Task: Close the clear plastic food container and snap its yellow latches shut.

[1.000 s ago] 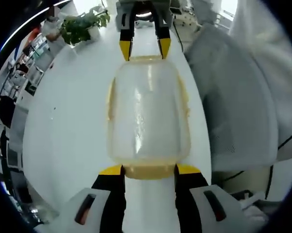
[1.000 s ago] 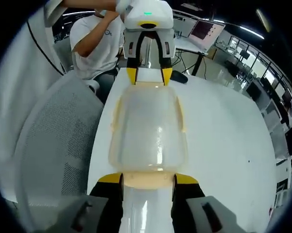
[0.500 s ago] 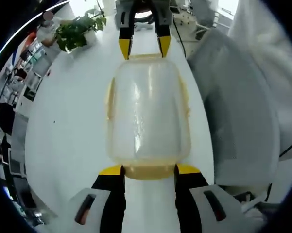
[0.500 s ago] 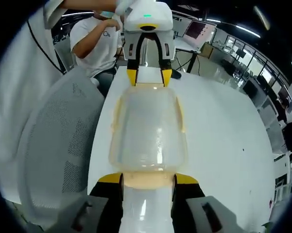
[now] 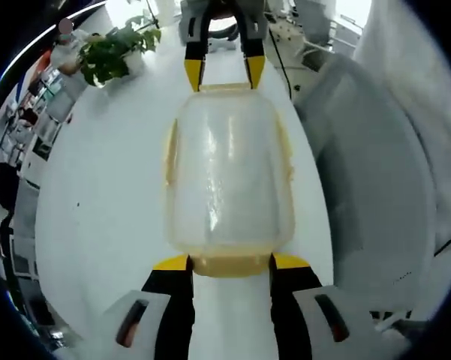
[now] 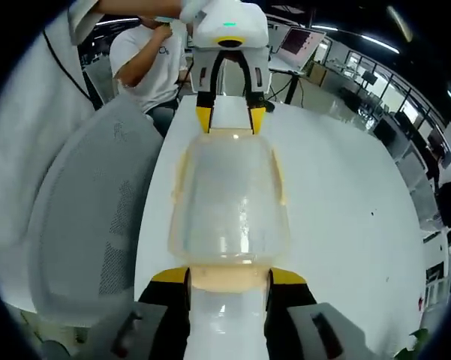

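Flanking container (image 5: 229, 180), mesh chair (image 6: 82, 217), potted plant (image 5: 109, 56)

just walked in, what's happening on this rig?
A person holds a clear plastic food container between two handheld grippers over a white table. The left gripper brackets the yellow latch at one end; the right gripper does the same at the opposite end. The lid looks on; whether the latches are snapped is unclear. A mesh office chair stands beside the table.
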Action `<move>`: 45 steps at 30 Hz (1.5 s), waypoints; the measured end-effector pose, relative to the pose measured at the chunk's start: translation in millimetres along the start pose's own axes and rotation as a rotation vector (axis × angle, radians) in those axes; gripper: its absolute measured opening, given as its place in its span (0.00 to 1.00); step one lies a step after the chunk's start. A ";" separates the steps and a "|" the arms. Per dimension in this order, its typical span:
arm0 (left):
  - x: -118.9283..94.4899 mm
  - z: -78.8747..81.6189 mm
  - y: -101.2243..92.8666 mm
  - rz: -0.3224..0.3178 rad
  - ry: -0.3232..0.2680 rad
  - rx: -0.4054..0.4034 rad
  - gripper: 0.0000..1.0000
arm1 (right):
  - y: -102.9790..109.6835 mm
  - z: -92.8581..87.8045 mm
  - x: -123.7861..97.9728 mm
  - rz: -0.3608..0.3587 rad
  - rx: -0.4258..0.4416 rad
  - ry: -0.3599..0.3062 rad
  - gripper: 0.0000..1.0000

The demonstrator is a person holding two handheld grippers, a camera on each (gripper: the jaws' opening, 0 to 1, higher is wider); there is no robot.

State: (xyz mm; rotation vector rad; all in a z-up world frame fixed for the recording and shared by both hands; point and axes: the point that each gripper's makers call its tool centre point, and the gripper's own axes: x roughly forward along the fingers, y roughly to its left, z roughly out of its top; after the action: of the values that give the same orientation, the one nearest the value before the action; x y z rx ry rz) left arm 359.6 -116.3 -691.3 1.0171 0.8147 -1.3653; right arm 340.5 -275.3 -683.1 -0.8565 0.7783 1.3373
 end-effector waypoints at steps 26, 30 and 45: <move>40.4 42.5 10.6 -0.017 -0.003 0.004 0.37 | -7.9 -60.3 -6.0 0.014 0.022 0.008 0.37; 45.6 48.1 12.4 -0.022 -0.005 0.002 0.37 | -8.8 -68.3 -6.1 0.019 0.026 0.014 0.37; 63.7 58.2 16.3 -0.040 -0.003 -0.006 0.37 | -12.5 -88.6 -3.2 0.033 0.032 0.023 0.37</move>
State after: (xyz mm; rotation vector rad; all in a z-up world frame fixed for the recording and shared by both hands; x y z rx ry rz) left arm 374.4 -195.4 -726.6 0.9989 0.8402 -1.3974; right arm 353.2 -354.7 -722.7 -0.8387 0.8328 1.3423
